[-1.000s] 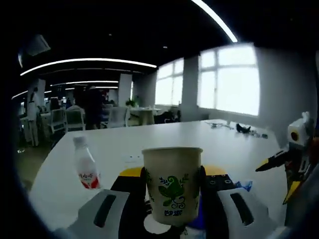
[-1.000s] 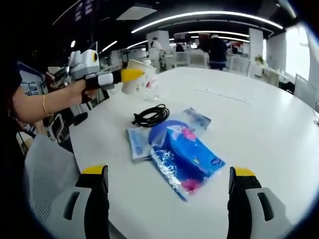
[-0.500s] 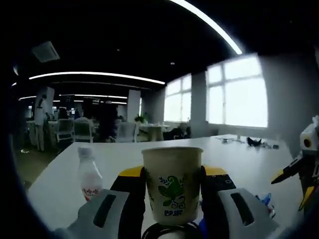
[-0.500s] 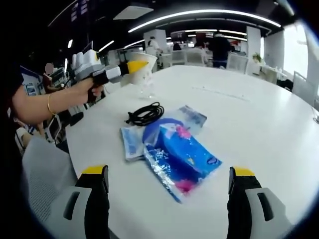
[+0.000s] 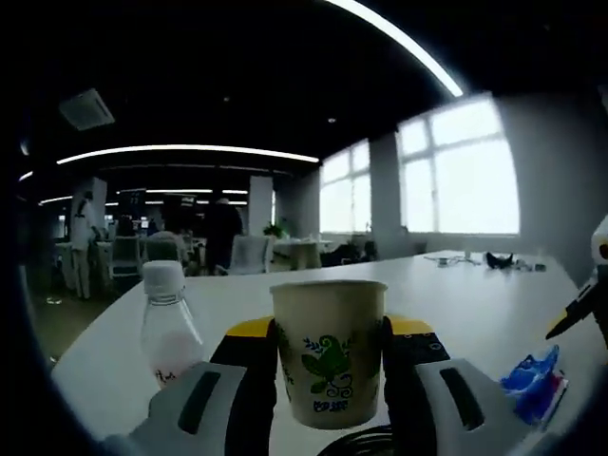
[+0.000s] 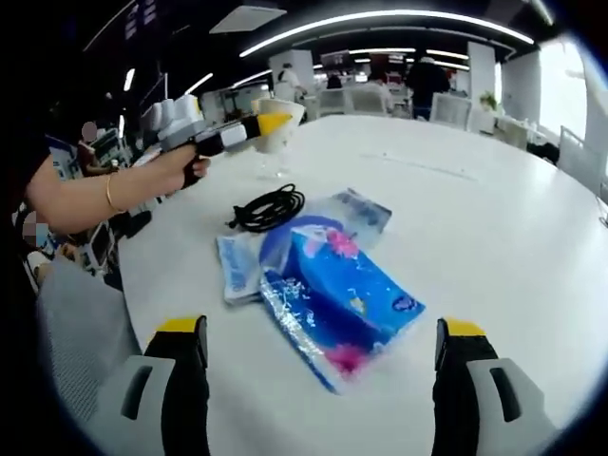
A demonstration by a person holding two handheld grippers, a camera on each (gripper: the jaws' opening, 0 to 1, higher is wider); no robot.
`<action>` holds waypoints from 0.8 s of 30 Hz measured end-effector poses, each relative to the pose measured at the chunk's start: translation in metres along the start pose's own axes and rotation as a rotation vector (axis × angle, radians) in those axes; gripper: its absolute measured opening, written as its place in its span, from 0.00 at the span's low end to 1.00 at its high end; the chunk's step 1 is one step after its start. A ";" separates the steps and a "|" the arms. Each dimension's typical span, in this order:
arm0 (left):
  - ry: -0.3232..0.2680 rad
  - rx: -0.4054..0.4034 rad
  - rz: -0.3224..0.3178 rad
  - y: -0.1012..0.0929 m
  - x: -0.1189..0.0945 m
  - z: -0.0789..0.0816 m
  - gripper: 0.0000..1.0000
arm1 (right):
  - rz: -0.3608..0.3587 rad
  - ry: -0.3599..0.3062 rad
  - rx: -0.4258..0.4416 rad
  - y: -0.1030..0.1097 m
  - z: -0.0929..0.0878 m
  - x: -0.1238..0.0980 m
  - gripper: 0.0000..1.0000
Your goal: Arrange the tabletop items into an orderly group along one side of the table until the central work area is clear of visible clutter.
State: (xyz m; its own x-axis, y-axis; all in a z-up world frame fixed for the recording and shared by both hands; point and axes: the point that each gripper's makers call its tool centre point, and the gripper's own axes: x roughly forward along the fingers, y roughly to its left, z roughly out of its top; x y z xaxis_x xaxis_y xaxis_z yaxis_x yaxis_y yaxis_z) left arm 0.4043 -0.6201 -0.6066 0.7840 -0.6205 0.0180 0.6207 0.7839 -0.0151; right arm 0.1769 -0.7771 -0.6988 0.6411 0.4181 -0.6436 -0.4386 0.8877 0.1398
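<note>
The left hand-held gripper (image 5: 328, 380) clenches a paper cup (image 5: 329, 351) above the white worktop (image 6: 494, 218), a capped bottle (image 5: 169, 332) just left of it. The right gripper view adds a black cable (image 6: 266, 207) and blue packets (image 6: 332, 299) (mid-worktop), with the right hand-held gripper (image 6: 321, 399) released, held level nearby.

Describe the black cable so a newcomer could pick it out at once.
On the white table, find the pile of plastic packs headed by the blue pack. The cable lies at the pile's far end, toward the cup held in the left gripper. It is the one black thing there, a thin cord in loose loops.
</note>
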 end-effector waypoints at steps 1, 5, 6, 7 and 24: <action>0.001 0.000 0.002 0.001 0.002 -0.002 0.42 | 0.001 0.000 0.000 0.000 0.000 0.001 0.99; 0.003 0.005 0.010 0.006 0.011 -0.011 0.41 | 0.000 -0.007 0.016 -0.003 0.002 0.004 0.99; 0.004 0.006 0.013 0.006 0.012 -0.013 0.41 | -0.001 -0.007 0.018 -0.004 0.003 0.005 0.99; 0.003 0.007 0.017 0.007 0.014 -0.015 0.41 | 0.000 -0.011 0.018 -0.004 0.003 0.005 0.99; 0.050 0.057 0.059 0.019 0.036 -0.049 0.41 | -0.010 0.014 0.039 -0.010 -0.008 0.010 0.98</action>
State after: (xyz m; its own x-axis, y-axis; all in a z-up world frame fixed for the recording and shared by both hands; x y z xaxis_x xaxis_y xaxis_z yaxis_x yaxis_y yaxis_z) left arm 0.4447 -0.6291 -0.6556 0.8193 -0.5725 -0.0311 0.5734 0.8182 0.0421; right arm 0.1826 -0.7832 -0.7126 0.6364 0.4064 -0.6556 -0.4072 0.8989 0.1620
